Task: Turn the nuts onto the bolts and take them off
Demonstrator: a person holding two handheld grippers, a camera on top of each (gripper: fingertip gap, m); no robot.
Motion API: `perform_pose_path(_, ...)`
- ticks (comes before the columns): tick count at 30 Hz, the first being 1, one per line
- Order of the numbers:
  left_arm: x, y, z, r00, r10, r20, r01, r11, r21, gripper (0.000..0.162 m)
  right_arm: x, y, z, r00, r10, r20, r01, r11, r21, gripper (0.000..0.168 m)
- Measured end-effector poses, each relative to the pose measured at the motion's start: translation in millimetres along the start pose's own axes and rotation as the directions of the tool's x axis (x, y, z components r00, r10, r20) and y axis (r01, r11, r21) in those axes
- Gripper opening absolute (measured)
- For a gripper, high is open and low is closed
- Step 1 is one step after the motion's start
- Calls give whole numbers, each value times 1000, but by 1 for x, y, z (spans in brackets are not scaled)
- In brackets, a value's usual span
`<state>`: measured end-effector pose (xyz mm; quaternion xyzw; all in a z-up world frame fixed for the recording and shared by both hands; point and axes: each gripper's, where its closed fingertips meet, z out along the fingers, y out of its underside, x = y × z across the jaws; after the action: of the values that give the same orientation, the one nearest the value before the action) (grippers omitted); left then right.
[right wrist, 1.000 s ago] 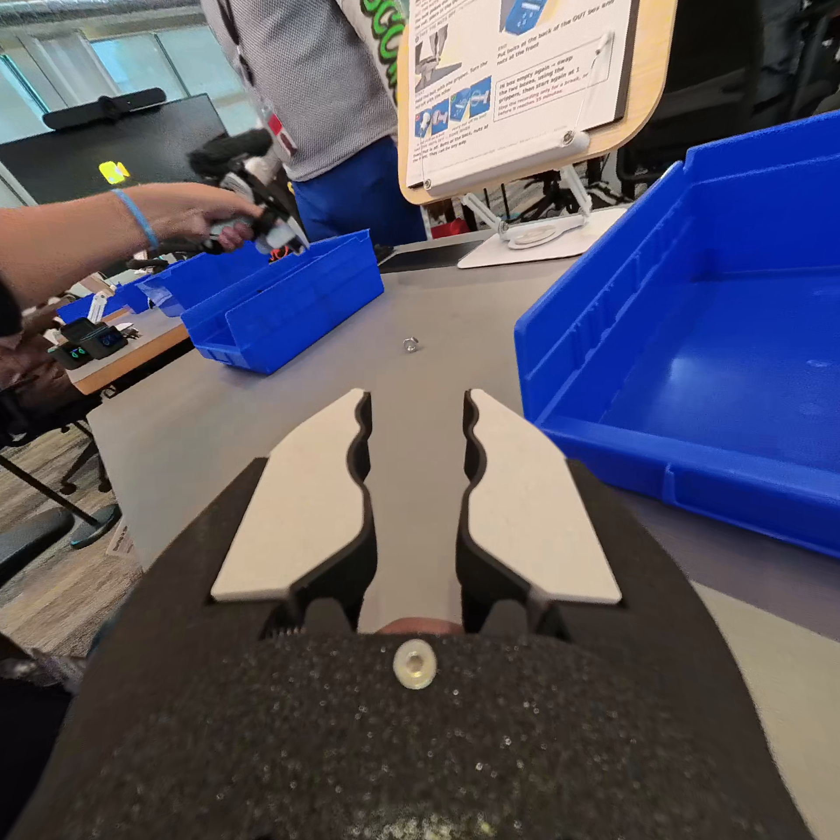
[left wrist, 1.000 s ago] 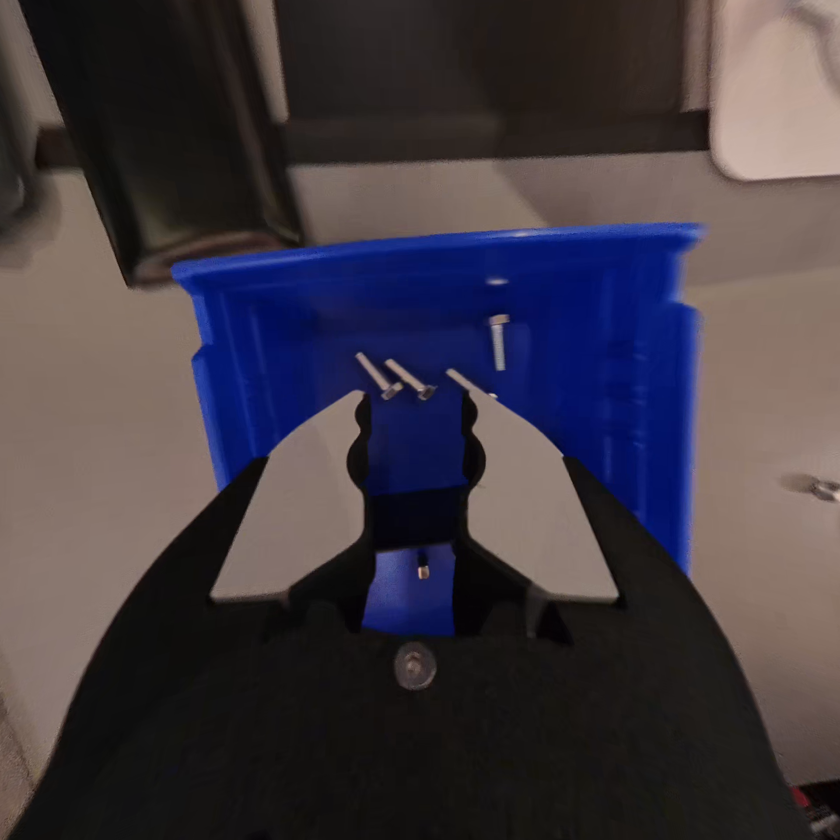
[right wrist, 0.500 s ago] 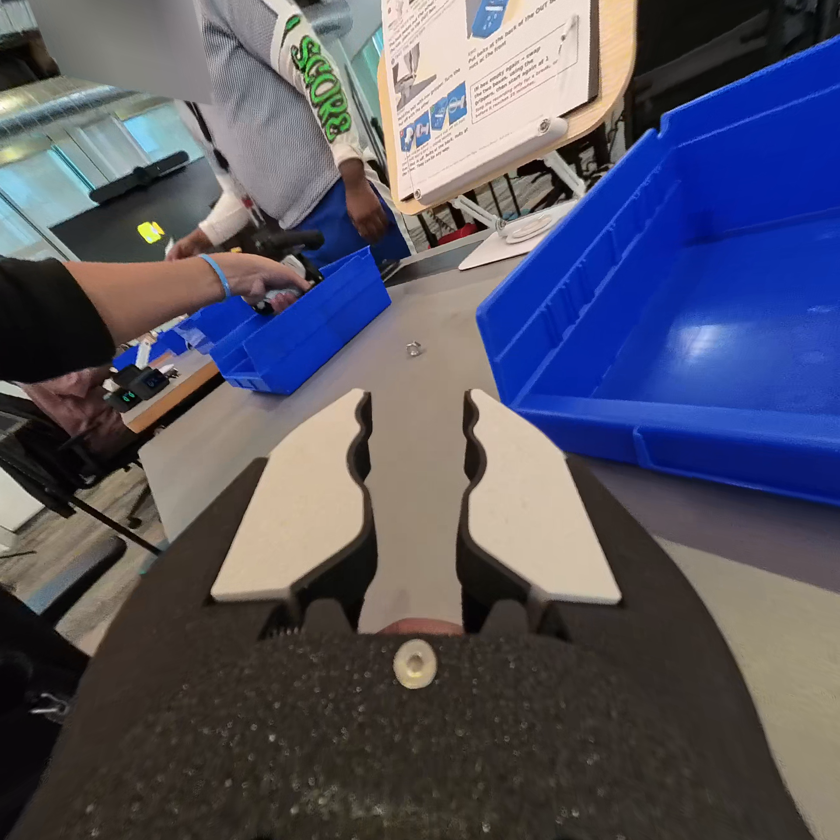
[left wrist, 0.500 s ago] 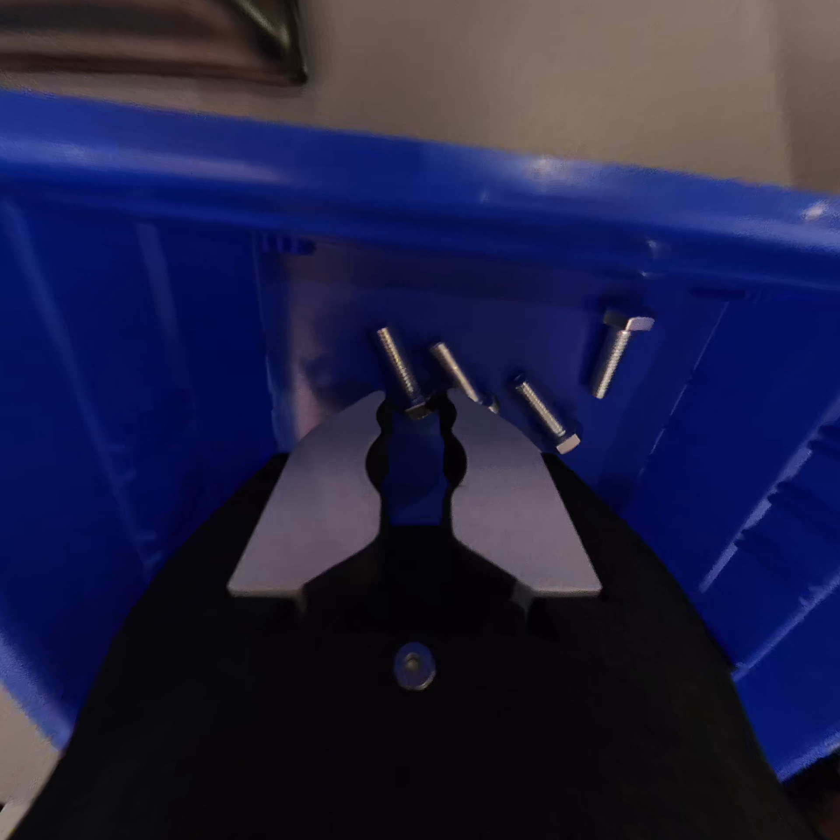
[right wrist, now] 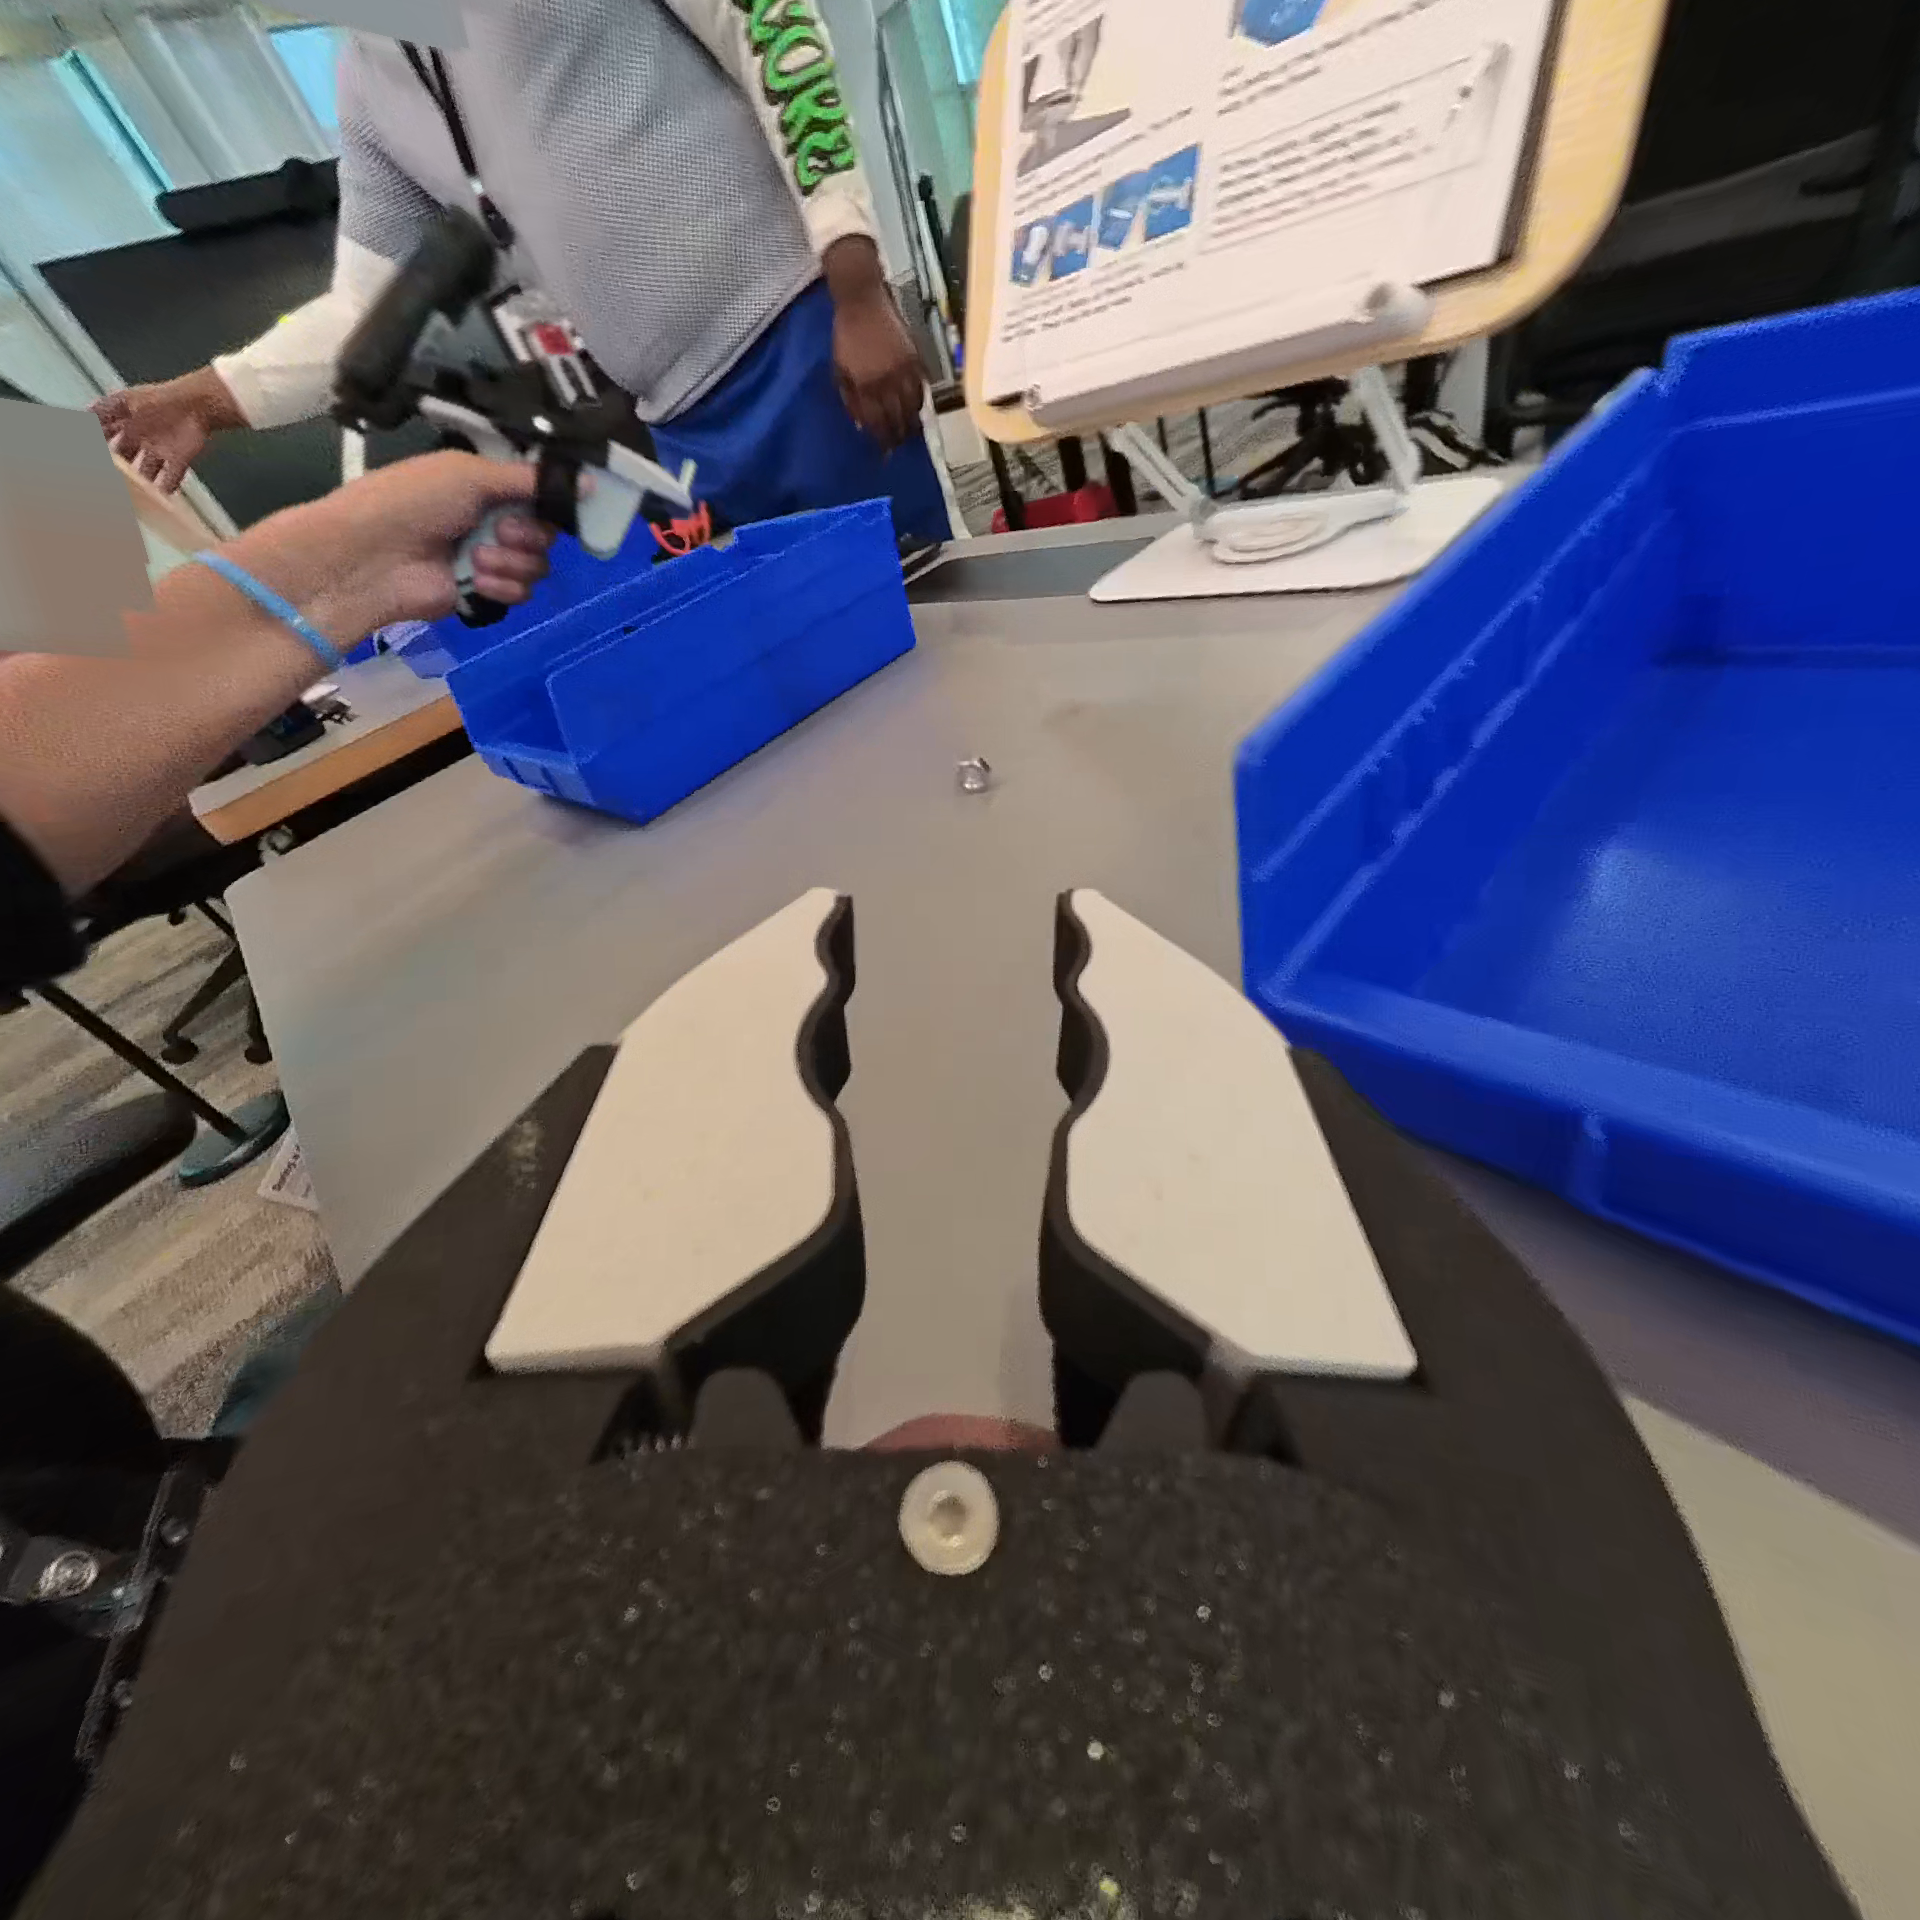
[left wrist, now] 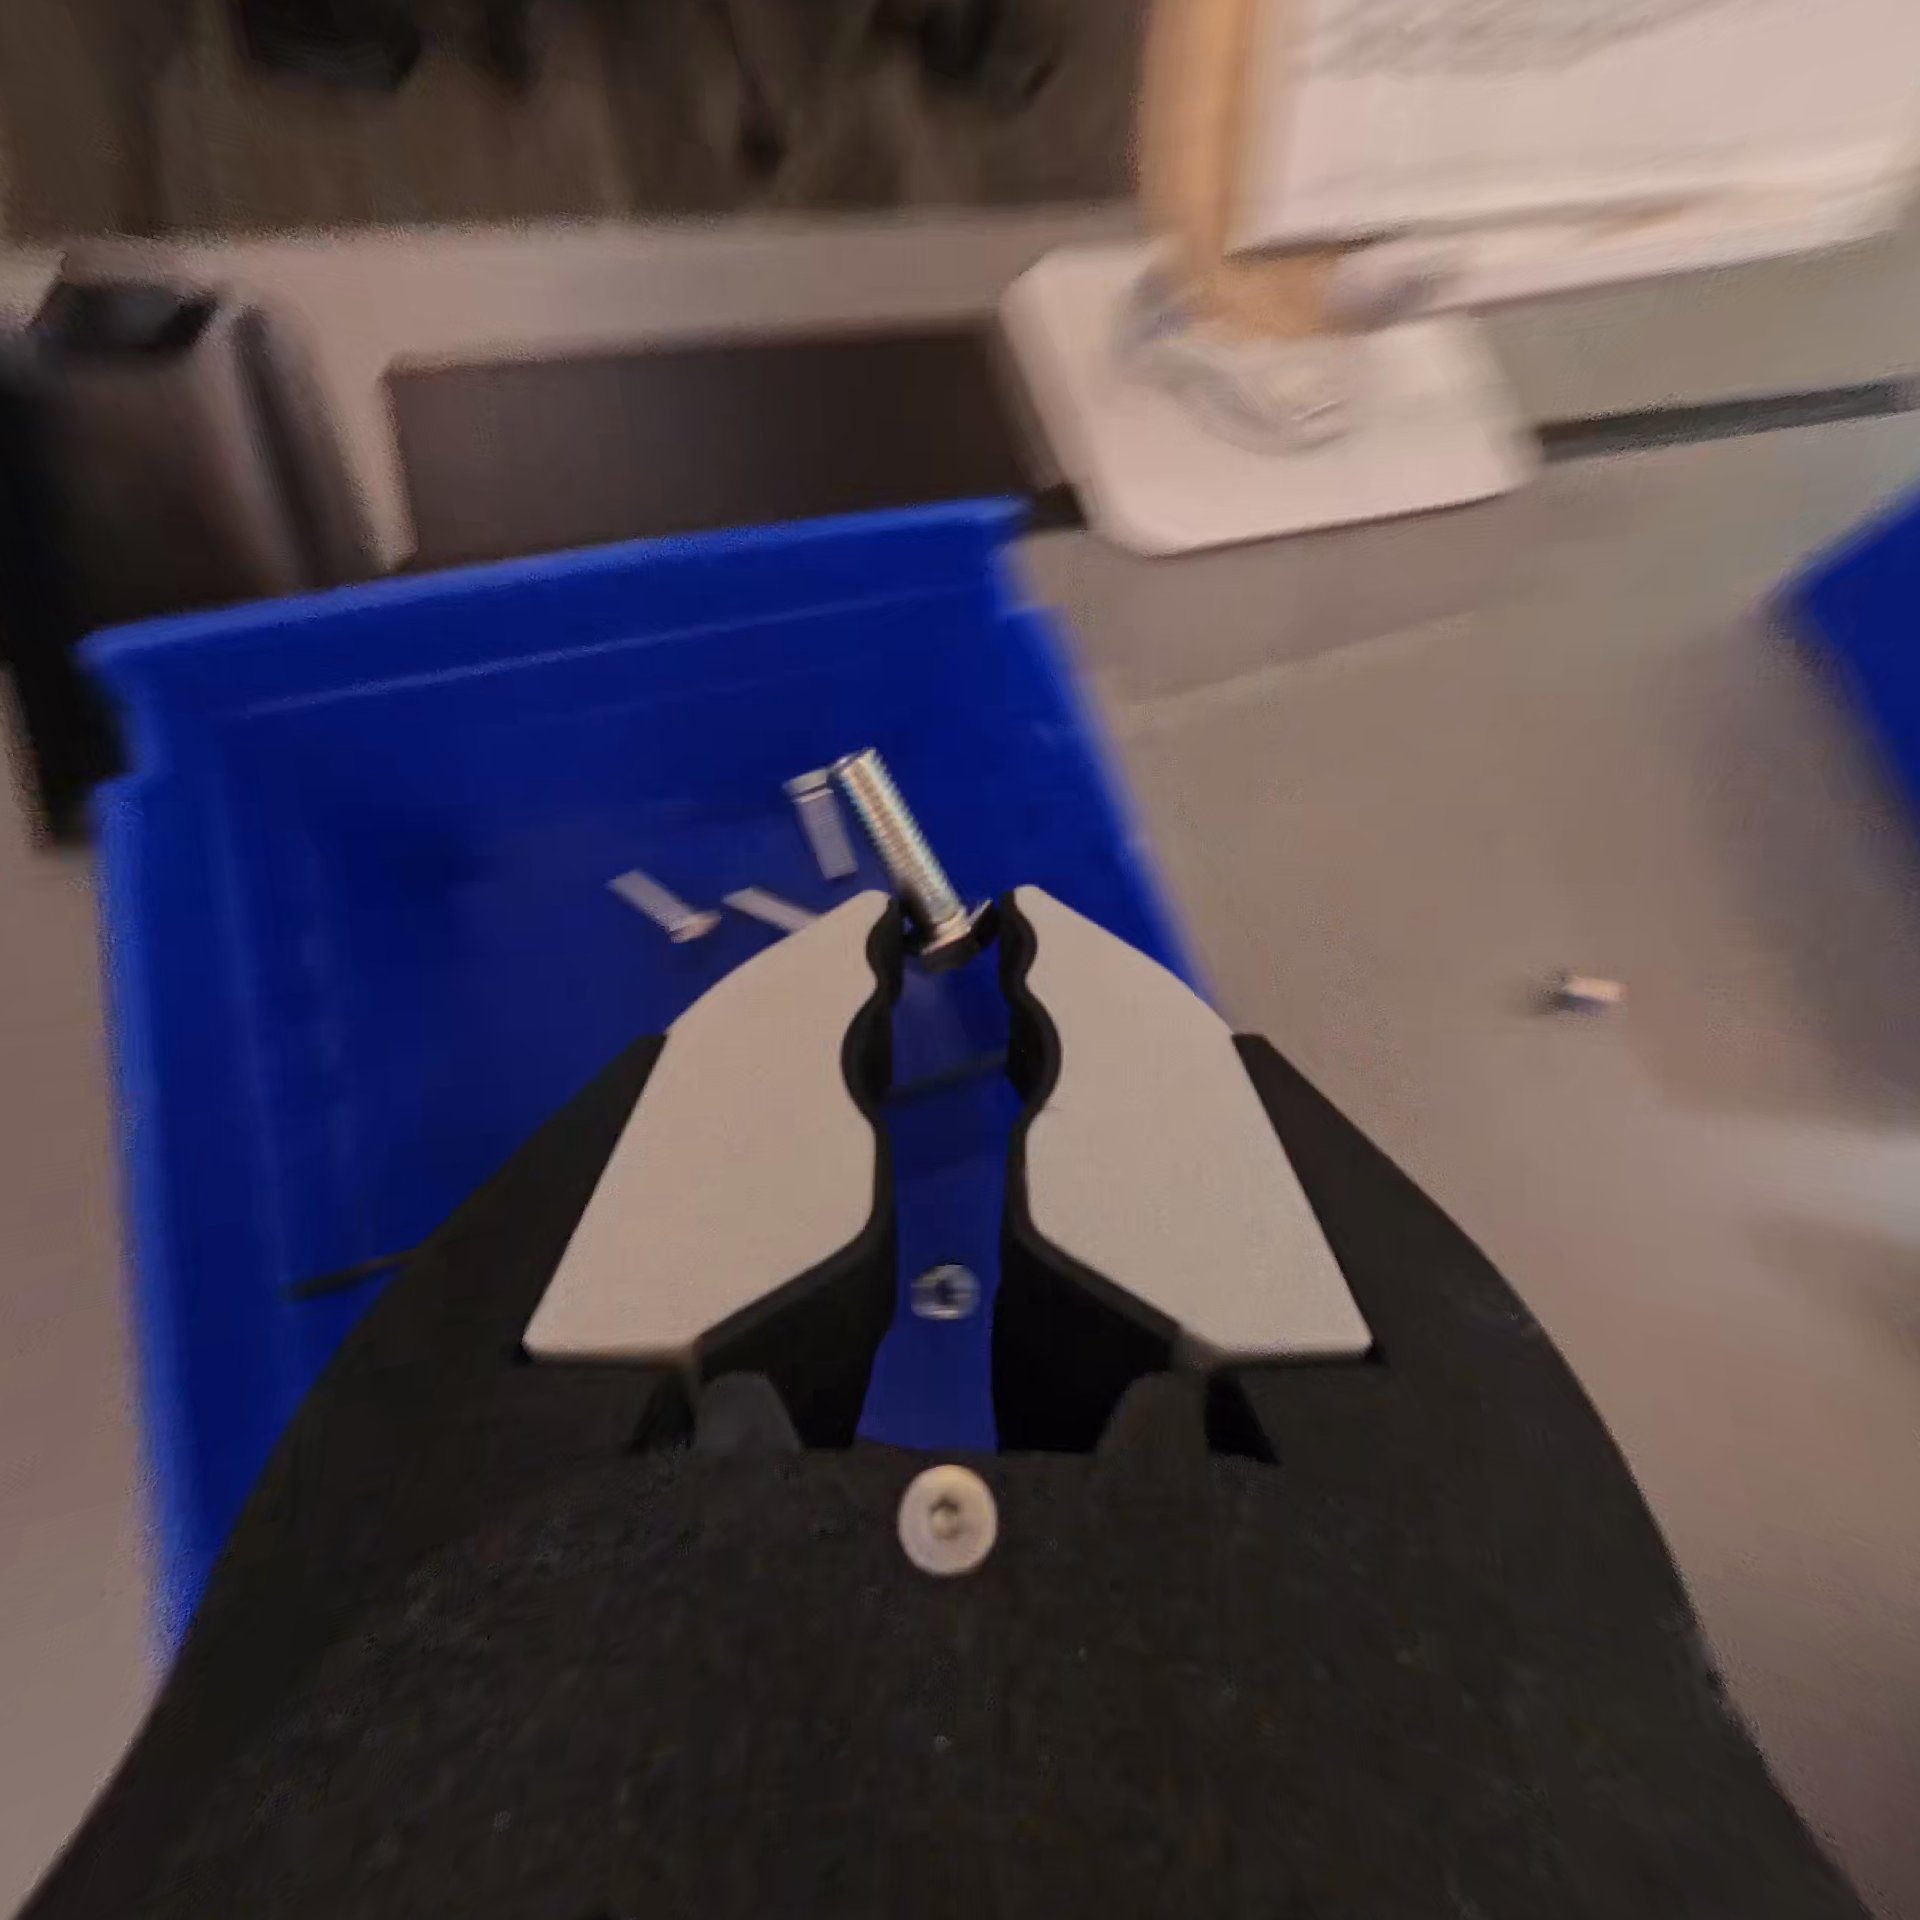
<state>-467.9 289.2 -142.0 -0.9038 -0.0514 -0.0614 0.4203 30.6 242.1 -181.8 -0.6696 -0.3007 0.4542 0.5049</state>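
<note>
Left tool (left wrist: 945, 920) pinched on hex bolt (left wrist: 896, 844) by its head, shank angled up and away. Right tool (right wrist: 954, 914) agape, empty; loose nut (right wrist: 971, 774) dead ahead on counter (right wrist: 1091, 748), nearer right.

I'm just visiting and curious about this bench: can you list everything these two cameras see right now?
Held bolt: one, silver, head pinched in the left gripper's tips, shaft pointing up.
Loose bolts: about three, silver, blurred, on the small bin's floor.
Small bin: one, blue, under the left gripper.
Large bin: one, blue, nothing visible inside, on the table's right.
Nut: one, silver, on the table between the bins.
Table: one, grey.
Instruction board: one, wood-edged, on a white stand behind.
Bystander: one, grey top, standing behind.
Left hand-held gripper: one, black and grey, shut on the bolt.
Right hand-held gripper: one, open, empty, above the table.
</note>
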Motion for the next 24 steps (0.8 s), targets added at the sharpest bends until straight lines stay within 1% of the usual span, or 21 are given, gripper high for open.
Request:
perform_pose_path(2,61,0,-33,979,54,-195,-17,983,185,16,-12,-8,13,998,-39,50,39,999,1,37)
perform_pose_path(3,91,5,-46,953,77,-293,-3,970,243,16,-21,-12,21,994,-57,91,58,998,-1,37)
perform_pose_path(6,164,23,-66,837,136,-529,43,949,312,16,-52,-32,53,967,-108,230,113,994,-11,38)
perform_pose_path(7,185,27,-71,783,159,-602,53,946,319,16,-65,-42,66,949,-120,292,129,992,-12,39)
perform_pose_path(8,204,30,-76,726,188,-661,63,939,337,16,-78,-52,79,928,-128,349,142,990,-15,38)
perform_pose_path(10,232,34,-81,636,249,-731,73,923,378,16,-100,-71,107,880,-141,454,166,986,-16,39)
perform_pose_path(11,244,37,-81,605,263,-752,70,923,379,16,-109,-78,121,858,-139,494,176,984,-30,39)
perform_pose_path(14,267,45,-77,558,312,-769,32,918,396,16,-131,-85,158,797,-77,599,168,981,-97,36)
perform_pose_path(16,277,47,-75,539,337,-772,14,913,408,16,-140,-82,175,773,-13,635,144,977,-155,35)
perform_pose_path(18,286,51,-76,517,375,-770,-15,903,430,16,-141,-76,188,772,43,634,113,972,-204,34)
perform_pose_path(21,293,58,-75,508,431,-746,-88,887,453,16,-142,-74,193,746,158,647,16,967,-254,34)
perform_pose_path(23,296,65,-70,512,454,-729,-143,882,449,16,-146,-76,188,699,225,679,-38,960,-279,25)
perform_pose_path(24,297,68,-68,510,460,-726,-156,880,448,16,-146,-74,186,686,243,686,-40,954,-298,16)
